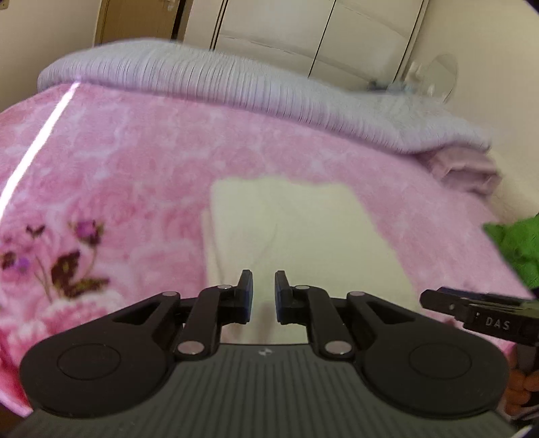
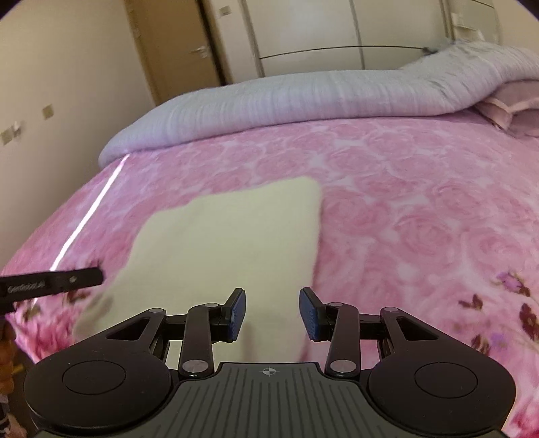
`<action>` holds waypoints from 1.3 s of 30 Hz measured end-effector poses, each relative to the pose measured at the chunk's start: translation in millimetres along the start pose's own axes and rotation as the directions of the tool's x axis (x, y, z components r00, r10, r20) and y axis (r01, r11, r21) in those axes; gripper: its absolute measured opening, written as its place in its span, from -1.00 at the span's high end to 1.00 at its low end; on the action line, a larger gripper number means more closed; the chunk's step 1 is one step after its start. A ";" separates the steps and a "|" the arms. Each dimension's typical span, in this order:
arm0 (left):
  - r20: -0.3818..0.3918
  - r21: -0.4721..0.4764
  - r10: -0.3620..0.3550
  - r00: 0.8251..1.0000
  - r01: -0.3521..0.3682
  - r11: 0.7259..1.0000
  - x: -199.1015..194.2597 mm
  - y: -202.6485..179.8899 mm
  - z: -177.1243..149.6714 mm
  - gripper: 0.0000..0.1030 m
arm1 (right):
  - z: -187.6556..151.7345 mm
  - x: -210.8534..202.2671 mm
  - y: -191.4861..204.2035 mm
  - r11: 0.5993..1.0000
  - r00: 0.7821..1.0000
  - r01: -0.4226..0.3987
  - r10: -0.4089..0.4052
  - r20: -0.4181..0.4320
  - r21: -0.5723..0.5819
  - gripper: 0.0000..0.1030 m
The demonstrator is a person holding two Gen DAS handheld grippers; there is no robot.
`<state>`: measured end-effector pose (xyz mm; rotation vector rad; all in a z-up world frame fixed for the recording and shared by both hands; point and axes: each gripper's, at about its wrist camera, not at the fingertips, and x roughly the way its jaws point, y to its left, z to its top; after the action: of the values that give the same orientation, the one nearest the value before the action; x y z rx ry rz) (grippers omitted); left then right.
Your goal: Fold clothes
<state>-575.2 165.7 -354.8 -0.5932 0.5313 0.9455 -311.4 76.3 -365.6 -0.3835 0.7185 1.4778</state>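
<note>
Now cream garment (image 2: pixel 229 242) lies flat, compact rectangle, on pink bed (image 2: pixel 404 209). Left hand-held gripper (image 1: pixel 263 296) narrow gap, empty; right hand-held gripper (image 2: pixel 272 315) wider, empty, both above near edge. Fits folded or mid-fold; cannot tell.

Cream walls (image 2: pixel 60 67), brown door (image 2: pixel 182 50), pale wardrobe (image 2: pixel 337 30). Bed under pink rose blanket (image 2: pixel 421 202); grey quilt (image 2: pixel 269 101) bunched along the far side.

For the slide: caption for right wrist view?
Open right gripper above a folded cream garment on the pink floral bedspread.
</note>
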 end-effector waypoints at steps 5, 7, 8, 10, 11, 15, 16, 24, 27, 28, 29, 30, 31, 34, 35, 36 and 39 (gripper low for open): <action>-0.021 -0.009 0.058 0.998 -0.058 0.998 12.6 -4.7 -1.0 0.79 | -19.0 13.4 15.1 0.997 0.999 0.030 -0.033 -0.039 -0.068 0.22; -0.034 -0.019 0.081 0.996 -0.081 0.997 3.4 -10.1 0.5 0.79 | -15.0 7.2 11.8 0.999 0.997 0.028 -0.030 -0.064 -0.029 0.22; -0.040 -0.024 0.092 0.995 -0.093 0.995 -2.1 -12.7 0.6 0.78 | -13.5 2.8 9.5 0.999 0.996 0.032 -0.031 -0.081 0.003 0.21; -0.042 -0.016 0.117 0.992 -0.117 0.993 -16.4 -21.3 -3.5 0.60 | -13.0 -11.0 9.3 0.999 0.994 0.036 -0.033 -0.103 0.032 0.21; -0.041 -0.009 0.130 0.991 -0.130 0.991 -24.3 -26.2 -6.4 0.42 | -13.7 -18.0 10.4 0.998 0.993 0.040 -0.036 -0.109 0.038 0.20; -0.054 0.054 0.167 0.984 -0.164 0.985 -44.3 -47.8 -18.6 0.27 | -21.1 -36.9 17.2 0.998 0.989 0.057 -0.051 -0.138 0.037 0.10; -0.060 0.070 0.173 0.983 -0.169 0.983 -46.9 -52.3 -21.2 0.25 | -21.7 -40.1 19.0 0.998 0.988 0.055 -0.048 -0.148 0.042 0.09; -0.085 0.116 0.202 0.976 -0.192 0.975 -59.3 -71.9 -40.6 0.16 | -36.1 -60.4 26.1 0.997 0.981 0.065 -0.055 -0.188 0.048 0.05; -0.092 0.133 0.209 0.974 -0.196 0.972 -64.1 -76.7 -49.9 0.16 | -43.8 -64.3 27.8 0.996 0.975 0.088 -0.079 -0.208 0.035 0.04; -0.094 0.137 0.209 0.973 -0.195 0.971 -65.9 -77.9 -53.0 0.16 | -46.4 -66.1 28.1 0.995 0.974 0.091 -0.081 -0.213 0.037 0.04; -0.096 0.140 0.208 0.973 -0.194 0.971 -67.9 -79.1 -55.9 0.16 | -48.9 -68.4 28.3 0.995 0.973 0.092 -0.081 -0.216 0.042 0.04; -0.096 0.143 0.207 0.974 -0.193 0.971 -70.4 -80.1 -58.6 0.16 | -50.9 -70.8 28.3 0.994 0.972 0.093 -0.081 -0.219 0.049 0.04; -0.095 0.145 0.207 0.974 -0.192 0.971 -72.9 -81.1 -61.0 0.16 | -52.0 -73.4 28.4 0.994 0.972 0.097 -0.082 -0.221 0.057 0.04; -0.084 0.150 0.202 0.976 -0.188 0.971 -82.6 -83.5 -65.3 0.15 | -52.5 -83.6 30.2 0.992 0.974 0.109 -0.092 -0.206 0.068 0.04; -0.078 0.151 0.200 0.977 -0.187 0.971 -86.3 -84.0 -66.4 0.15 | -52.3 -87.4 32.3 0.992 0.976 0.108 -0.093 -0.199 0.068 0.04; -0.072 0.150 0.199 0.977 -0.186 0.971 -90.6 -84.3 -67.0 0.15 | -52.0 -91.2 34.3 0.992 0.977 0.108 -0.093 -0.192 0.067 0.04; -0.052 0.148 0.193 0.980 -0.184 0.972 -102.8 -85.2 -68.5 0.14 | -51.7 -101.9 40.9 0.992 0.980 0.106 -0.094 -0.176 0.063 0.04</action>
<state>-562.4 21.0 -317.3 -0.4512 0.7179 1.0600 -355.8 -31.0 -330.3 -0.4898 0.8758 1.3306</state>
